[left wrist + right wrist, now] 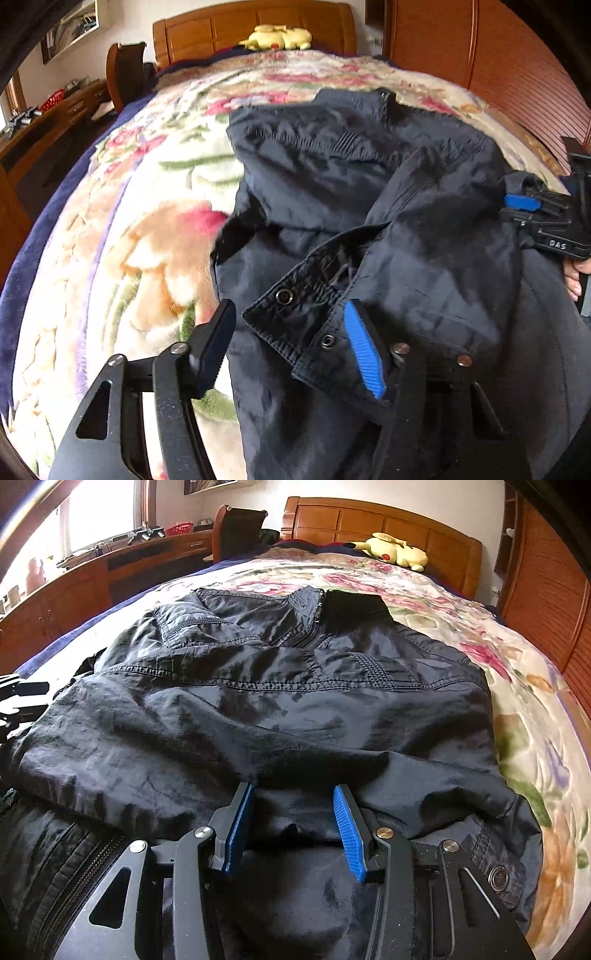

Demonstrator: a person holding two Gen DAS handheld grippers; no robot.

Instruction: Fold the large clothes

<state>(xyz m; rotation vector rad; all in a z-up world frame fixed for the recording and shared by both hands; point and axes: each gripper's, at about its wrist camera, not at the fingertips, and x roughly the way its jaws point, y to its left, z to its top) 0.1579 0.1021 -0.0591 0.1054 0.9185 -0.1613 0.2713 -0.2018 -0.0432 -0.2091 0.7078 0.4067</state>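
My left tool (291, 343) stands with jaws apart around the snap cuff (295, 325) of the jacket (424, 266), one finger on the blanket side, the other on the cloth; nothing is pinched yet. My right tool (293, 823) is likewise spread, its blue pads (349, 834) resting against the near hem without clamping. From the left view that right tool (546, 214) sits on the far right edge of the jacket, by a bunched sleeve.

The jacket lies on the bed, front up, collar (354, 603) pointing toward the headboard (384, 520). A sleeve is drawn across the chest toward the jacket's middle. Beyond the collar, the floral blanket (480, 635) runs up to a yellow plush (399, 552) at the headboard.

I judge we are mid-fold: sleeves are coming in, body not yet doubled. Next I would close the left tool on the cuff, lay it flat across the chest, then take both hem corners and carry them up to the collar.
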